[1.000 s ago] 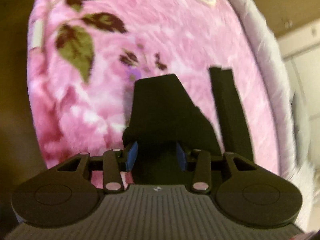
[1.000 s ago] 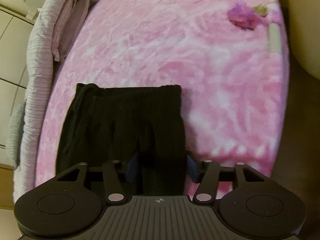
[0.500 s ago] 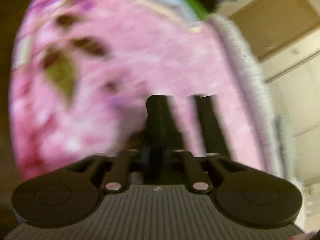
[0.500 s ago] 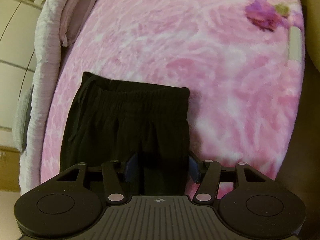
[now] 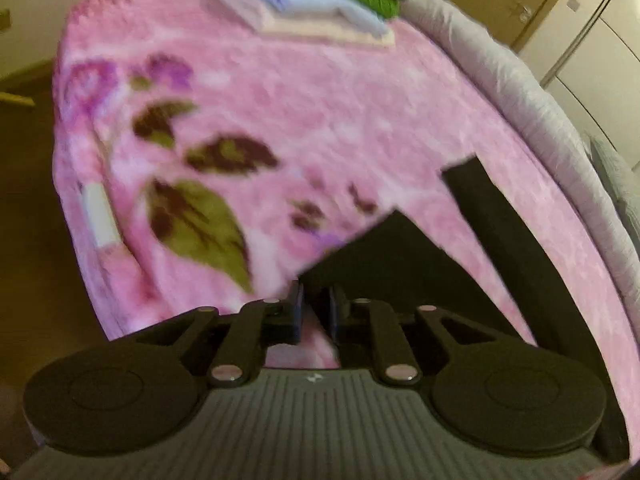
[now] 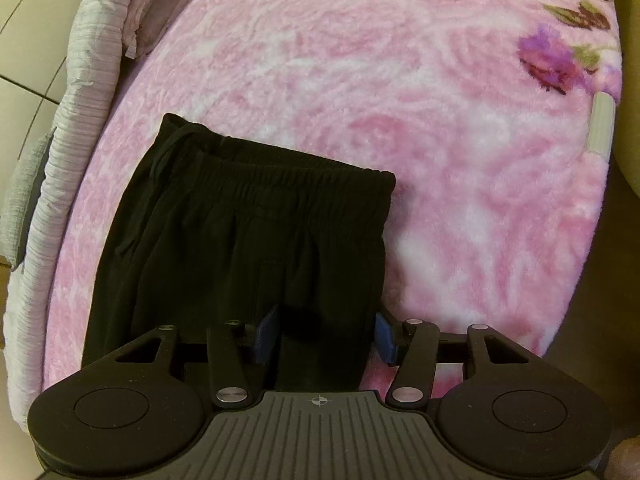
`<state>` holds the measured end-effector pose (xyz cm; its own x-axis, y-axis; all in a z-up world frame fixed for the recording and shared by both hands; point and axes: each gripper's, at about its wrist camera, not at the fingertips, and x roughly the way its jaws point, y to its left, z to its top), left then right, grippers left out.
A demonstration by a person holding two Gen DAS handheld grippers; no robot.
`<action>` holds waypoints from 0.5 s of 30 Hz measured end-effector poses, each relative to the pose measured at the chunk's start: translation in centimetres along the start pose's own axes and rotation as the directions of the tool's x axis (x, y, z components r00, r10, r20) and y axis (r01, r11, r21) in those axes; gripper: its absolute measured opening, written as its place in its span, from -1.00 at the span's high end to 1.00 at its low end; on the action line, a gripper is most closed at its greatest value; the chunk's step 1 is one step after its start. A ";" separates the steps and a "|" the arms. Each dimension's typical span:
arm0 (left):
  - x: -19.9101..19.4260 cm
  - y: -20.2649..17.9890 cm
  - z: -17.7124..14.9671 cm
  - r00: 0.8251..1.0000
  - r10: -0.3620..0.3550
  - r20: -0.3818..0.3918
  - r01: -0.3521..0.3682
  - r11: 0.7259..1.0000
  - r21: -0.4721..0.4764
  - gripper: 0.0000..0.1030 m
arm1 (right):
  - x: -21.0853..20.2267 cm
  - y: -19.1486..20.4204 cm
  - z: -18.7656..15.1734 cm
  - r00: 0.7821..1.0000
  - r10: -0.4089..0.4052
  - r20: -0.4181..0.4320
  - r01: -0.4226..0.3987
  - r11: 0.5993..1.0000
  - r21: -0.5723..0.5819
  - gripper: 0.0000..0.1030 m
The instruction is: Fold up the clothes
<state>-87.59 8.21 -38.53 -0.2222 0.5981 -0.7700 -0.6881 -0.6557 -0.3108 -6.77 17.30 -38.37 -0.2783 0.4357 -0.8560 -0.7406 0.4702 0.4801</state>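
trousers [image 6: 248, 240]: black, ribbed elastic waist | blanket [image 6: 400, 80]: pink plush | left fingers [image 5: 296, 312] opening, empty | right fingers [image 6: 266, 334] closing astride trousers

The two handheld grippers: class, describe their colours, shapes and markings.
Both the left gripper and right gripper match: a ribbed grey body with a small crosshair mark, two round black discs, black linkage arms with silver rivets, and blue pads. No cables or sleeves show.

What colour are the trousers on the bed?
Black trousers, clearest in the right wrist view.
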 end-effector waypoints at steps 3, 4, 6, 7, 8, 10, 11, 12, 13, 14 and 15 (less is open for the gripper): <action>-1.8 -0.8 1.2 0.990 0.104 0.091 -0.101 0.994 -0.033 0.68 | -1.1 1.1 -0.3 0.993 -0.102 0.054 0.105 0.993 -0.056 -0.04; -2.4 -1.1 1.6 0.988 0.108 0.109 -0.104 0.994 -0.039 0.66 | -1.6 1.6 -0.5 0.986 -0.139 0.093 0.147 0.986 -0.076 -0.04; -3.3 -2.4 1.8 0.996 0.019 0.090 -0.019 1.000 0.003 0.62 | -2.7 3.4 -1.1 0.969 -0.159 0.188 0.192 0.967 -0.170 -0.04; -3.3 -3.9 1.5 0.998 -0.036 0.057 0.031 0.997 0.073 0.60 | -2.9 4.4 -1.5 0.963 -0.151 0.221 0.202 0.952 -0.229 -0.04; -3.0 -5.5 0.8 0.997 -0.078 0.018 0.074 0.986 0.152 0.58 | -3.0 5.5 -1.8 0.960 -0.136 0.246 0.207 0.933 -0.293 -0.04; -2.0 -8.4 -1.0 0.990 -0.125 -0.068 0.140 0.948 0.287 0.57 | -2.3 7.4 -2.5 0.963 -0.105 0.247 0.199 0.897 -0.395 -0.04; -1.2 -9.7 -2.3 0.987 -0.118 -0.110 0.149 0.927 0.343 0.57 | -1.7 8.1 -2.8 0.967 -0.093 0.236 0.190 0.882 -0.432 -0.04; -0.4 -10.8 -3.4 0.983 -0.104 -0.151 0.155 0.908 0.389 0.57 | -1.1 8.5 -3.1 0.970 -0.089 0.224 0.186 0.870 -0.456 -0.04; 0.5 -11.6 -4.4 0.979 -0.079 -0.190 0.154 0.894 0.421 0.57 | -0.5 8.7 -3.4 0.973 -0.088 0.215 0.183 0.859 -0.478 -0.04; 1.0 -12.2 -5.3 0.976 -0.053 -0.212 0.146 0.879 0.453 0.55 | 0.2 8.7 -3.7 0.975 -0.096 0.199 0.185 0.848 -0.496 -0.04; 1.2 -12.6 -5.9 0.978 -0.029 -0.204 0.128 0.864 0.487 0.53 | 0.9 8.5 -4.0 0.978 -0.110 0.178 0.188 0.838 -0.513 -0.04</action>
<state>-75.10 14.46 -38.86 -0.0561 0.5103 -0.8582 -0.9593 -0.2657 -0.0953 -15.73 18.57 -35.82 -0.0817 0.5107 -0.8558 -0.9863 0.0820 0.1431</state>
